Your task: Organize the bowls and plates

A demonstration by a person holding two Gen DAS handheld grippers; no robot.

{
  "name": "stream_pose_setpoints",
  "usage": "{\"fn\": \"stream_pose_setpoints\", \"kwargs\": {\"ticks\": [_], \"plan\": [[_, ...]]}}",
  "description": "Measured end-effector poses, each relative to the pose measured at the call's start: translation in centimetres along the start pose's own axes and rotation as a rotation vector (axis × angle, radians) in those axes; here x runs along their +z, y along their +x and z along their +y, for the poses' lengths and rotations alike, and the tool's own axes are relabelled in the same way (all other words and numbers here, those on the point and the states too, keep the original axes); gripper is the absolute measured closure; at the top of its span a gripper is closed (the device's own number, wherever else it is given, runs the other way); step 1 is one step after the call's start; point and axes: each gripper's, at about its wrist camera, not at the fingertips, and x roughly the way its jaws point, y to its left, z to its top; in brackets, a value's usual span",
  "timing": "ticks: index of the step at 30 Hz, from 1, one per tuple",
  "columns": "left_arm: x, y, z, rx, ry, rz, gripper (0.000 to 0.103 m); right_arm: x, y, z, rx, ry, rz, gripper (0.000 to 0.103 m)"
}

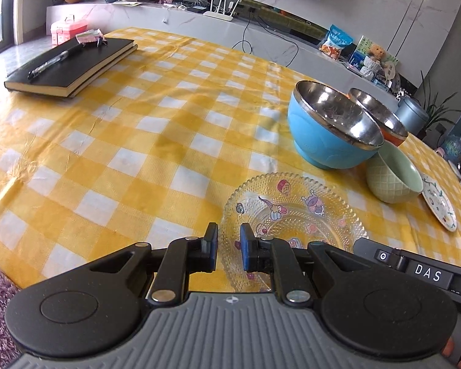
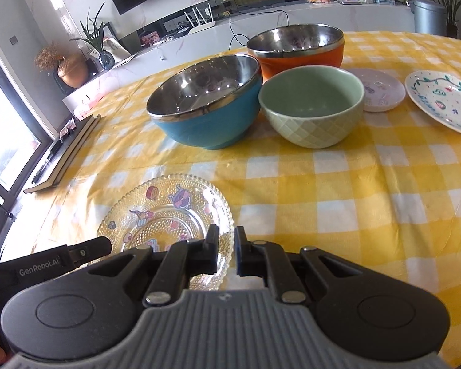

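Hovering over the near edge of the counter [image 1: 107,160], both claws sit above the clear glass plate [image 1: 292,215]. The left claw [image 1: 229,246] has its jaws nearly together with nothing between them, over the plate's left rim; the right claw [image 2: 226,253] stands likewise, nearly closed and empty, over its right rim. Behind the plate stand the blue steel-lined bowl [image 2: 206,113], the green ceramic bowl [image 2: 312,107] and the orange steel-lined bowl [image 2: 298,49], close together. A pink saucer [image 2: 379,89] and a painted white plate [image 2: 442,101] lie toward the right edge. A black notebook [image 1: 70,64] rests at the far left corner.
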Motion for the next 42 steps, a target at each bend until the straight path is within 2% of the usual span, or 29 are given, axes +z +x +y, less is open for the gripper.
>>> {"fn": "stream_pose_setpoints", "kwargs": {"ticks": [7, 8, 9, 13, 16, 20, 27, 28, 29, 30, 34, 38, 42], "plan": [[-0.1, -0.1, -0.3, 0.015, 0.018, -0.007, 0.086, -0.1, 0.0, 0.0, 0.002, -0.002, -0.010, 0.090], [0.0, -0.2, -0.4, 0.019, 0.020, -0.011, 0.086, -0.1, -0.1, 0.0, 0.002, -0.001, -0.014, 0.086], [0.0, -0.4, -0.5, 0.023, 0.024, -0.016, 0.086, -0.1, -0.3, 0.0, 0.002, -0.003, -0.019, 0.077], [0.4, -1.5, -1.1, 0.033, 0.038, -0.063, 0.084, 0.0, -1.6, 0.1, 0.010, -0.025, -0.070, 0.069], [0.9, -2.4, -1.9, 0.022, 0.048, -0.092, 0.081, 0.1, -2.8, 0.2, -0.010, -0.056, -0.123, 0.055], [1.0, -3.3, -3.8, -0.017, 0.073, -0.111, 0.077, 0.3, -4.3, -0.3, -0.063, -0.081, -0.183, 0.043], [0.4, -4.4, -7.5, -0.130, 0.108, -0.110, 0.070, 0.3, -7.3, -3.2, -0.137, -0.056, -0.281, 0.039], [0.3, -4.5, -8.2, -0.136, 0.122, -0.112, 0.070, 0.4, -7.7, -3.7, -0.148, -0.045, -0.294, 0.036], [0.2, -4.6, -8.9, -0.142, 0.138, -0.115, 0.069, 0.5, -8.1, -4.2, -0.164, -0.034, -0.301, 0.026], [0.1, -4.7, -9.5, -0.149, 0.153, -0.119, 0.067, 0.5, -8.5, -4.8, -0.184, -0.023, -0.315, 0.021], [-0.1, -4.9, -12.1, -0.194, 0.202, -0.131, 0.061, 0.6, -10.2, -7.0, -0.221, -0.026, -0.382, 0.017], [-0.1, -4.4, -14.3, -0.245, 0.212, -0.135, 0.056, 1.0, -11.6, -9.7, -0.246, -0.008, -0.438, 0.003], [-0.2, -3.7, -17.1, -0.306, 0.245, -0.120, 0.049, 1.6, -12.6, -12.7, -0.292, 0.023, -0.474, 0.003]]}}
